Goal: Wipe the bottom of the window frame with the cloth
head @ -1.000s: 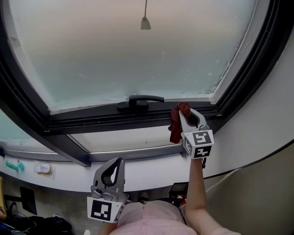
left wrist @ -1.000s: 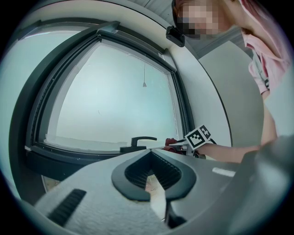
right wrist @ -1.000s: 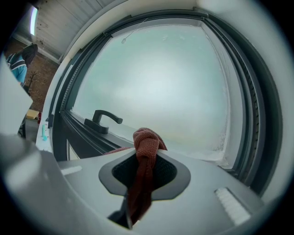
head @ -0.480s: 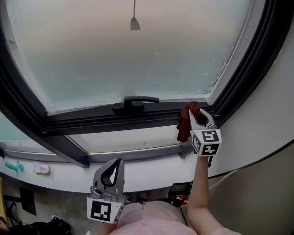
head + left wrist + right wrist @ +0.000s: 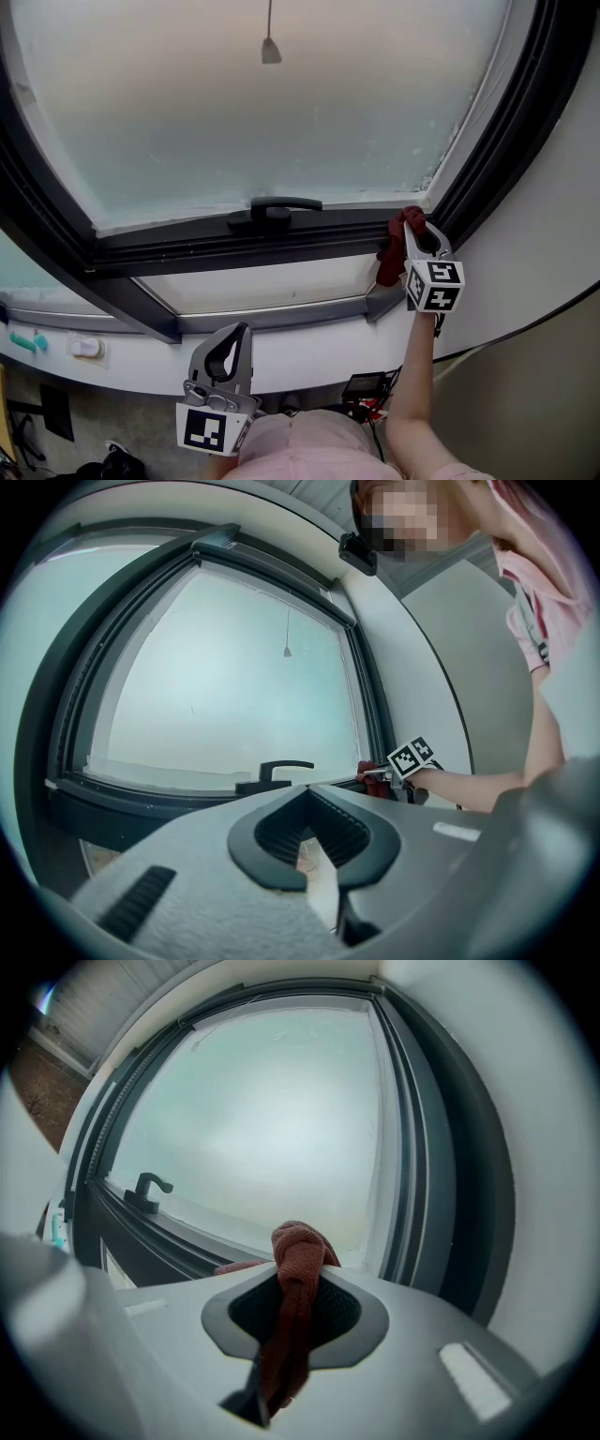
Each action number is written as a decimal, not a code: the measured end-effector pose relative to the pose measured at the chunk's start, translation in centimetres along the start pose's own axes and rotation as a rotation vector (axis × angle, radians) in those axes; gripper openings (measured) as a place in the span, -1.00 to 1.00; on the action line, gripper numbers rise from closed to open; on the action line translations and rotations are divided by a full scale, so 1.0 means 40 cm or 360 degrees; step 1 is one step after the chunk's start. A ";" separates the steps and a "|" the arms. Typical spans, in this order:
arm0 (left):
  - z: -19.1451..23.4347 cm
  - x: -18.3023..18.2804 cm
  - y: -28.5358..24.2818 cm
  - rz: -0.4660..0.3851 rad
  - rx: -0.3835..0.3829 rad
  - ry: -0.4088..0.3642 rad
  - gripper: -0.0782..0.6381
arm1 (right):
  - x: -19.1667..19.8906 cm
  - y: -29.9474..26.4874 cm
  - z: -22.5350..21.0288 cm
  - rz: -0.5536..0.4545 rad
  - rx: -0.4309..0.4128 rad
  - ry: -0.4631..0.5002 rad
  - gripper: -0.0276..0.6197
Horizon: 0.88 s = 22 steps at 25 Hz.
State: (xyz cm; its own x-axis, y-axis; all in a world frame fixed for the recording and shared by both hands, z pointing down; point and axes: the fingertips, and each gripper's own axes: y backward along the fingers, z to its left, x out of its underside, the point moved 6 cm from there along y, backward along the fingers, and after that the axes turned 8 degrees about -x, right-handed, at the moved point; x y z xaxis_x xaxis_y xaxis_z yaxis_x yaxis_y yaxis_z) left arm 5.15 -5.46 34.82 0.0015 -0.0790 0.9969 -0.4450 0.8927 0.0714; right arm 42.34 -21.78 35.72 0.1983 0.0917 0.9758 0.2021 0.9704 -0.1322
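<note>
Right tongs (image 5: 414,228), pinching the cloth (image 5: 392,251), slid right along the bottom frame (image 5: 216,246) over the last second, and the cloth's now at its right corner, so this pass looks about done. Count: one cloth, one handle (image 5: 274,208), two tongs. The left tongs (image 5: 241,330) are pressed together, empty, hanging low.

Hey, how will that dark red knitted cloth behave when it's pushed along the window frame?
Probably floppy: the dark red knitted cloth bunches at the tip of the right gripper and hangs limp beneath. Likely light, as one pinch carries it. Its coarse weave should drag rather than slip on the dark bottom window frame.
</note>
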 end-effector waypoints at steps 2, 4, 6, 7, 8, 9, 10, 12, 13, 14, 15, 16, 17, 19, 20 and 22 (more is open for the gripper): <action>0.001 -0.001 -0.001 -0.0003 0.0003 -0.0001 -0.79 | 0.005 0.005 -0.022 0.0006 0.0041 -0.0014 -0.70; 0.001 -0.002 -0.001 -0.0004 0.0007 0.0001 -0.79 | 0.010 0.011 -0.043 0.0015 0.0083 -0.0022 -0.70; 0.002 -0.003 -0.001 -0.0006 0.0009 0.0000 -0.79 | 0.014 0.015 -0.060 0.0022 0.0118 -0.0029 -0.70; 0.003 -0.004 -0.001 -0.0007 0.0008 -0.0001 -0.79 | 0.016 0.017 -0.068 0.0024 0.0135 -0.0030 -0.70; 0.005 -0.004 -0.001 -0.0007 0.0007 -0.0001 -0.79 | 0.017 0.019 -0.074 0.0025 0.0153 -0.0028 -0.70; 0.006 -0.004 0.000 -0.0007 0.0006 -0.0002 -0.79 | 0.019 0.020 -0.080 0.0023 0.0173 -0.0024 -0.70; 0.008 -0.004 0.000 -0.0007 0.0004 -0.0001 -0.79 | 0.021 0.022 -0.084 0.0018 0.0193 -0.0019 -0.70; 0.011 -0.004 0.003 -0.0011 0.0001 0.0002 -0.79 | 0.024 0.023 -0.092 0.0002 0.0226 -0.0011 -0.71; 0.013 -0.004 0.004 -0.0012 0.0000 0.0008 -0.79 | 0.025 0.024 -0.095 -0.0003 0.0241 -0.0008 -0.71; 0.016 -0.003 0.006 -0.0011 -0.0001 0.0016 -0.79 | 0.026 0.024 -0.097 -0.0006 0.0255 -0.0004 -0.71; 0.018 -0.002 0.009 -0.0009 -0.0003 0.0025 -0.79 | 0.026 0.025 -0.099 -0.0006 0.0267 -0.0001 -0.71; 0.021 -0.001 0.012 -0.0006 -0.0007 0.0031 -0.79 | 0.026 0.026 -0.100 -0.0005 0.0278 0.0003 -0.70; 0.024 0.000 0.015 -0.0003 -0.0011 0.0034 -0.79 | 0.026 0.026 -0.101 -0.0001 0.0288 0.0010 -0.70; 0.030 0.000 0.022 -0.0002 -0.0019 0.0035 -0.79 | 0.025 0.028 -0.102 0.0016 0.0305 0.0034 -0.70; 0.033 0.000 0.026 -0.0001 -0.0023 0.0035 -0.79 | 0.022 0.029 -0.101 0.0026 0.0314 0.0051 -0.70; 0.040 0.002 0.032 0.0007 -0.0030 0.0035 -0.79 | 0.012 0.035 -0.091 0.0028 0.0327 0.0087 -0.70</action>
State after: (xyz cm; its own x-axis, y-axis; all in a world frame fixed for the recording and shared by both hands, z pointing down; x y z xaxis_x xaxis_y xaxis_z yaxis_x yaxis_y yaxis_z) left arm 3.16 -5.03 34.94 0.0195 -0.0655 0.9977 -0.4283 0.9011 0.0675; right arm 46.21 -21.18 35.36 0.2528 0.1023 0.9621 -0.0006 0.9944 -0.1055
